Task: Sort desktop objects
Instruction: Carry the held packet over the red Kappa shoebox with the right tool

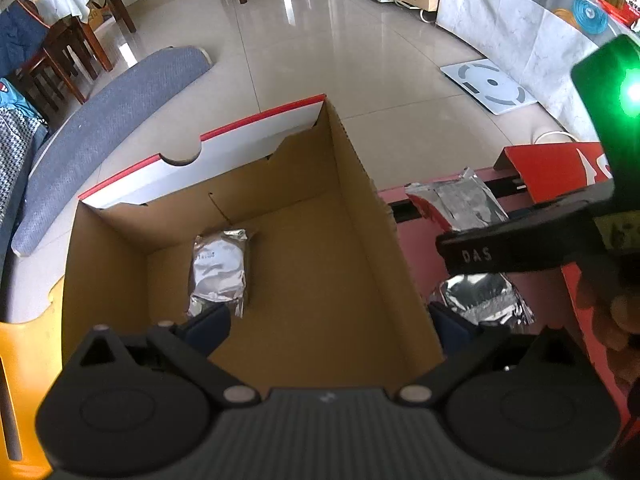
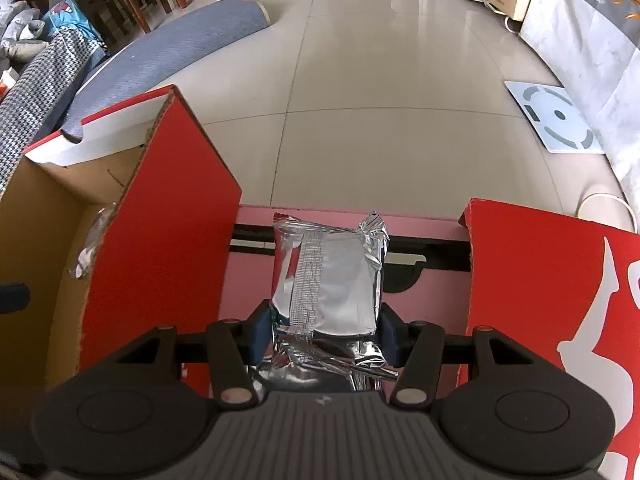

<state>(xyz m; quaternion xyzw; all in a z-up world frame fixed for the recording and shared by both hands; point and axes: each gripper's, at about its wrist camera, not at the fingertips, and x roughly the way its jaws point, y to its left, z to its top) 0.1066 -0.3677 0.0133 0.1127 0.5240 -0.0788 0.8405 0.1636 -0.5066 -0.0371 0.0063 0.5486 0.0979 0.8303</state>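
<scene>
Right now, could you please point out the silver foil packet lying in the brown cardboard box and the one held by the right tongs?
Boxed silver foil packet (image 1: 219, 270): left wrist view, centre.
Held silver foil packet (image 2: 332, 280): right wrist view, front face.

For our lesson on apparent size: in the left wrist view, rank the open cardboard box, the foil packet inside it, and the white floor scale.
1. Cardboard box, clearly largest.
2. White floor scale and foil packet look alike; the scale lies farther away, so unranked.
</scene>
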